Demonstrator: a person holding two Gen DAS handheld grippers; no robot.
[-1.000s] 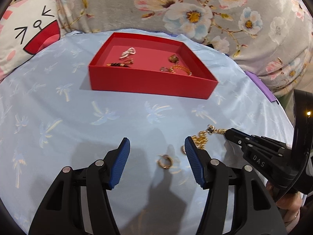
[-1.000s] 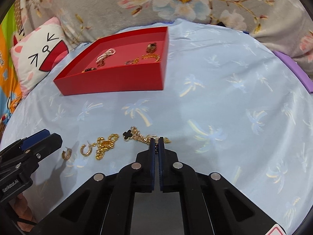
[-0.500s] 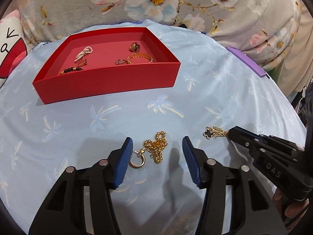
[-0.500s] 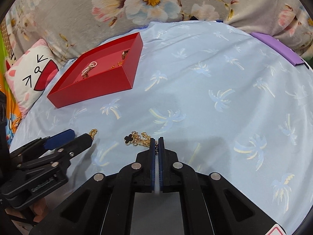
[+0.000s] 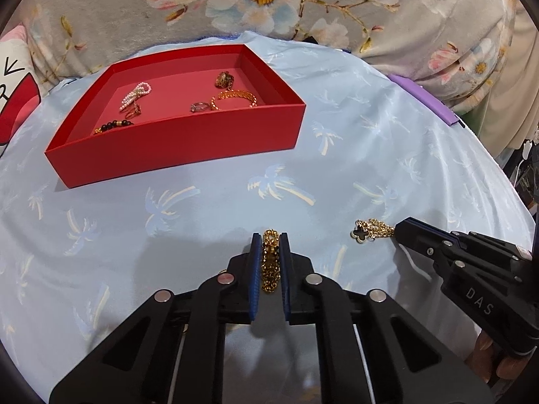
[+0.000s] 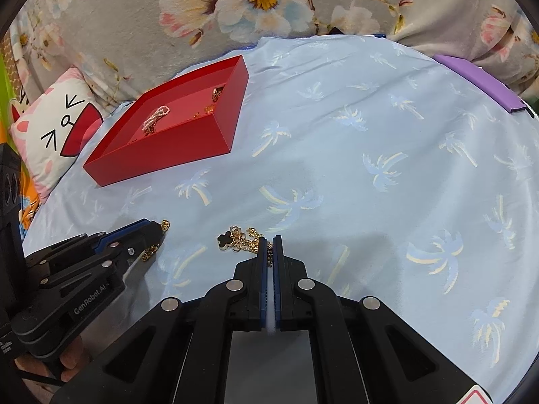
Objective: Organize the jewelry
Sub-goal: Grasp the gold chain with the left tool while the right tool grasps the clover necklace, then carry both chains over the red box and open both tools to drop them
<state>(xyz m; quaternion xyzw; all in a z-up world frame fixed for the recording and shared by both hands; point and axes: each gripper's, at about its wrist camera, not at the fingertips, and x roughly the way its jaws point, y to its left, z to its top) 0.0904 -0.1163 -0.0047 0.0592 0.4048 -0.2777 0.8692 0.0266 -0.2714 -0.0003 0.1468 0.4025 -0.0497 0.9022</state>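
Note:
My left gripper [image 5: 270,240] is shut on a chunky gold chain bracelet [image 5: 270,262], which lies bunched between its blue pads on the pale blue cloth. To its right, my right gripper [image 6: 268,239] is shut on the thin gold chain of a black clover pendant necklace [image 6: 235,239]; the clover [image 5: 362,234] rests on the cloth. The red tray [image 5: 175,149] stands further back and holds a pearl piece [image 5: 136,94], a gold bangle [image 5: 234,96], a ring [image 5: 198,106] and dark beads [image 5: 116,124]. In the right wrist view the left gripper [image 6: 158,227] shows at lower left.
A cat-face cushion [image 6: 57,124] lies left of the tray. Grey floral bedding [image 5: 269,0] rises behind the cloth. A purple flat object [image 6: 478,82] sits at the cloth's far right edge. A hand [image 5: 492,360] holds the right gripper's body.
My left gripper slid right from a small gold hoop to the chunky bracelet and its jaws came together on it. The right gripper stayed shut on the clover necklace chain.

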